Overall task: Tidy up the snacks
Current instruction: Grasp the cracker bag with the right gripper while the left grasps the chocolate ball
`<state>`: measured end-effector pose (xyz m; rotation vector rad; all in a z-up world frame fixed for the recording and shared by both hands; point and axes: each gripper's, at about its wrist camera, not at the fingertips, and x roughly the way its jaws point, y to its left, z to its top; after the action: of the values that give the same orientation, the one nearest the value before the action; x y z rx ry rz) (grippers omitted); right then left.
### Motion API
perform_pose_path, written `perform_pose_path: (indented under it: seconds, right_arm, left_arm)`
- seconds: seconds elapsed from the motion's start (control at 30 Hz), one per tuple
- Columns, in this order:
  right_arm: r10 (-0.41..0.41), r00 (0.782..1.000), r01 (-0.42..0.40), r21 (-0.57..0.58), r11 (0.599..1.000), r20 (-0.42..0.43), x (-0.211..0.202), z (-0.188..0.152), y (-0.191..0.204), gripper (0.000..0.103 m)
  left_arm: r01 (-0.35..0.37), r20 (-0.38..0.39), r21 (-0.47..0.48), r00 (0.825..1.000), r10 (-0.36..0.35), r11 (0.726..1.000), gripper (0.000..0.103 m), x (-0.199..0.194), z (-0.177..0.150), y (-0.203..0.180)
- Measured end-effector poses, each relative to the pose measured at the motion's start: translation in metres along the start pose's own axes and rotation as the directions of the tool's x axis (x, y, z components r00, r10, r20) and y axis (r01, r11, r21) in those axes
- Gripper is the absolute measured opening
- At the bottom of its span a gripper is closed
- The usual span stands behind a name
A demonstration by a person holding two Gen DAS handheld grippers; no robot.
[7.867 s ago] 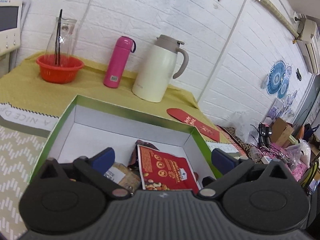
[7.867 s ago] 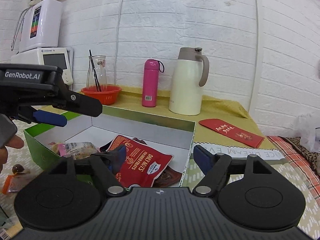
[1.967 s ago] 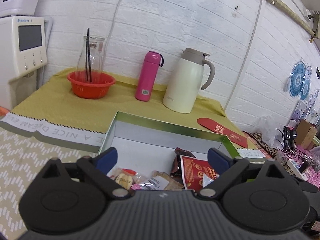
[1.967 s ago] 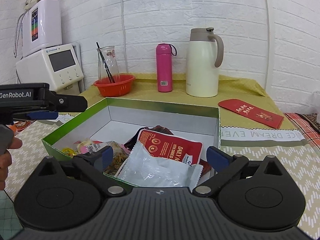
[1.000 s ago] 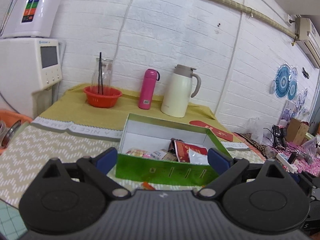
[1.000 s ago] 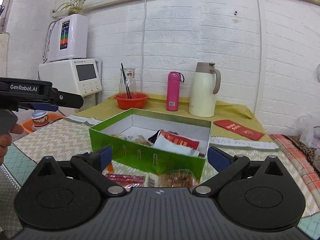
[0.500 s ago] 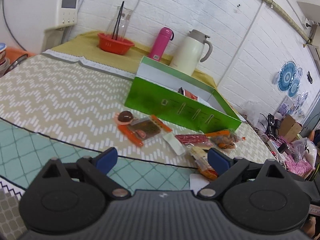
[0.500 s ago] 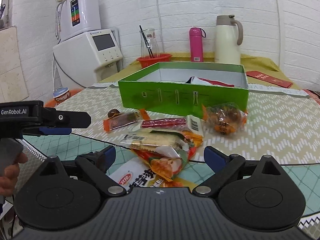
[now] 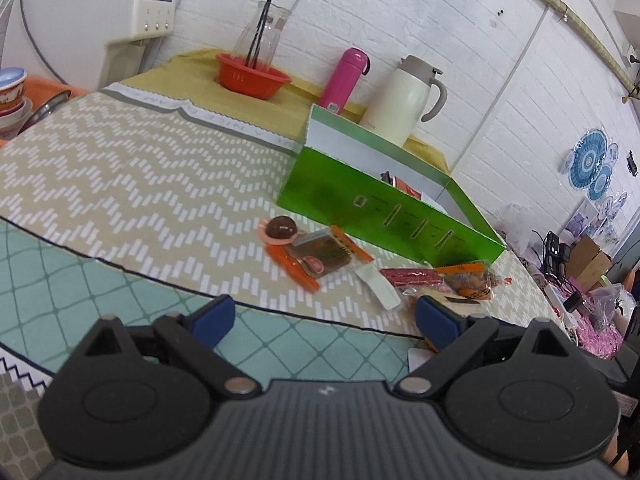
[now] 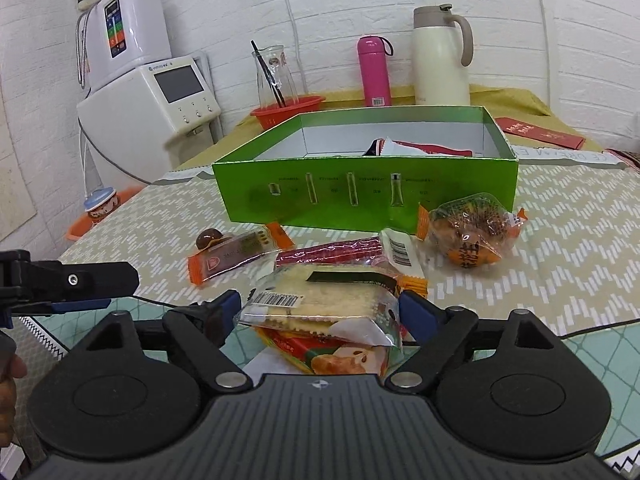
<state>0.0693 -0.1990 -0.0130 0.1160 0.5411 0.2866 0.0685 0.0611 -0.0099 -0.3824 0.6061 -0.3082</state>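
Our right tool (image 10: pixel 320 312) sits spread around the cracker pack (image 10: pixel 320 300), long axis crosswise; green box (image 10: pixel 360 192) at 12 o'clock. Left tool (image 9: pixel 324 320) spread, empty.

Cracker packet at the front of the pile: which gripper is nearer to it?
Right. The right gripper is open with the cracker packet between its fingers. The left gripper, also open, sits off to the packet's left, over bare tablecloth.

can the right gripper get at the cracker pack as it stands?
Probably yes. The right gripper is open, its blue fingers either side of the cracker pack, which lies on top of the pile in front of the green box. Nothing covers it; the left gripper sits off to the side.
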Motion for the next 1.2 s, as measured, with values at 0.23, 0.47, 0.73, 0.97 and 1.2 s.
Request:
perform_pose_path:
  seconds: [0.23, 0.47, 0.73, 0.97, 1.2]
  right_arm:
    - [-0.018, 0.999, 0.017, 0.013, 1.000, 0.051, -0.022, 0.000, -0.010, 0.103]
    - [-0.127, 0.990, 0.126, 0.026, 0.992, 0.054, -0.038, -0.002, -0.033, 0.103]
    - [-0.183, 0.983, 0.182, 0.051, 0.982, 0.000, -0.035, -0.017, -0.051, 0.103]
    - [-0.180, 0.984, 0.180, 0.038, 0.983, -0.003, -0.032, -0.018, -0.050, 0.103]
    - [-0.191, 0.981, 0.191, 0.005, 0.982, -0.011, -0.027, -0.019, -0.048, 0.103]
  left_arm:
    - [0.008, -0.009, 0.026, 1.000, -0.008, 1.000, 0.096, 0.009, 0.008, 0.000]
    - [-0.033, -0.003, 0.076, 0.999, 0.033, 0.997, 0.096, 0.048, 0.040, 0.005]
    - [-0.074, -0.061, 0.045, 0.995, 0.077, 0.996, 0.082, 0.093, 0.062, 0.024]
    - [-0.078, -0.062, 0.160, 0.994, 0.088, 0.984, 0.050, 0.097, 0.056, 0.013]
    - [-0.118, -0.038, 0.275, 0.990, 0.133, 0.954, 0.035, 0.099, 0.049, 0.005]
